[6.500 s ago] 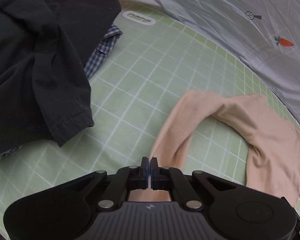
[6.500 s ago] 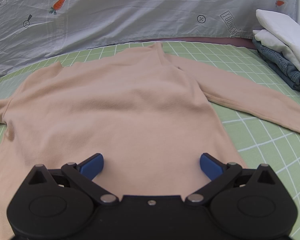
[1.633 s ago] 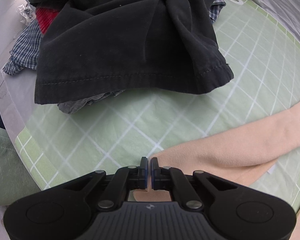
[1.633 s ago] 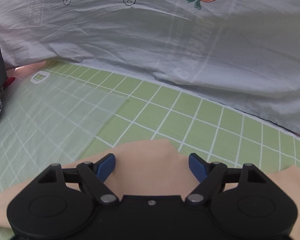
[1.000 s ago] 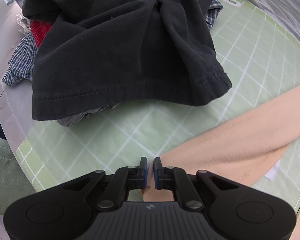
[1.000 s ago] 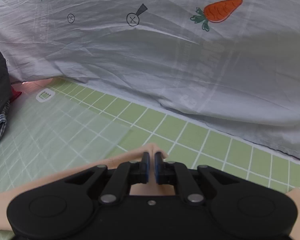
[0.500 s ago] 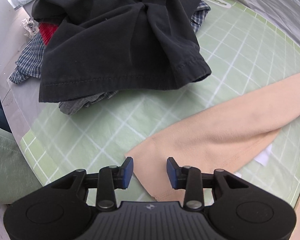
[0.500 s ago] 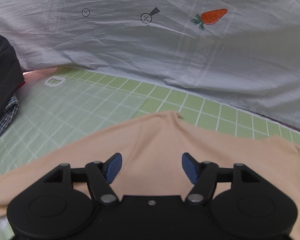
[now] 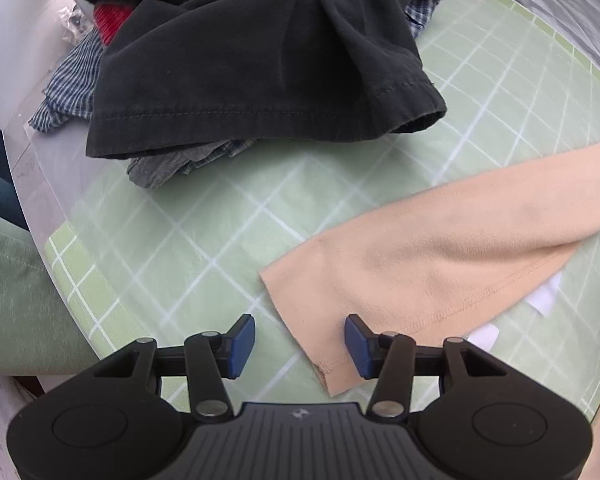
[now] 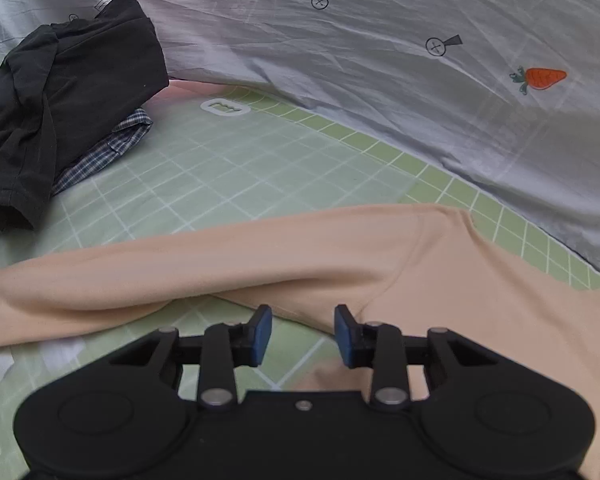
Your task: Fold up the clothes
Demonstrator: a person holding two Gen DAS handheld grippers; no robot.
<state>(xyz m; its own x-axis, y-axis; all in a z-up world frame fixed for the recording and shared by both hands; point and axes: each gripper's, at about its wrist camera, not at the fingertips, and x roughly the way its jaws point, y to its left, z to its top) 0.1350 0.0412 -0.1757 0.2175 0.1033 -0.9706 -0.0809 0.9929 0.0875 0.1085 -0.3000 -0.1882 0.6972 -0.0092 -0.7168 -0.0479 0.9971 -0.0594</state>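
A peach long-sleeved top [image 9: 440, 264] lies on the green grid mat [image 9: 180, 240]. Its sleeve runs out to the left and ends in a cuff. My left gripper [image 9: 300, 340] points down over that cuff; its jaws are opening and the cuff edge lies loose between them, untouched by the pads. In the right wrist view the sleeve [image 10: 220, 268] joins the body at the armpit. My right gripper [image 10: 302, 334] hovers there with its jaws closing; they stand apart over the fabric edge and the mat [image 10: 220, 184], gripping nothing.
A heap of black clothing [image 9: 260, 60] on a plaid shirt [image 9: 68, 80] fills the mat's far left, also seen as the black heap [image 10: 60, 92]. A grey sheet with a carrot print [image 10: 380, 80] borders the back. White tags [image 9: 544, 296] lie by the sleeve. A person's green garment [image 9: 12, 300] is at the left edge.
Both grippers were shut on the peach top and have let go; the sleeve now lies flat. The left jaws widened further. The right gripper swung left along the top and its jaws narrowed.
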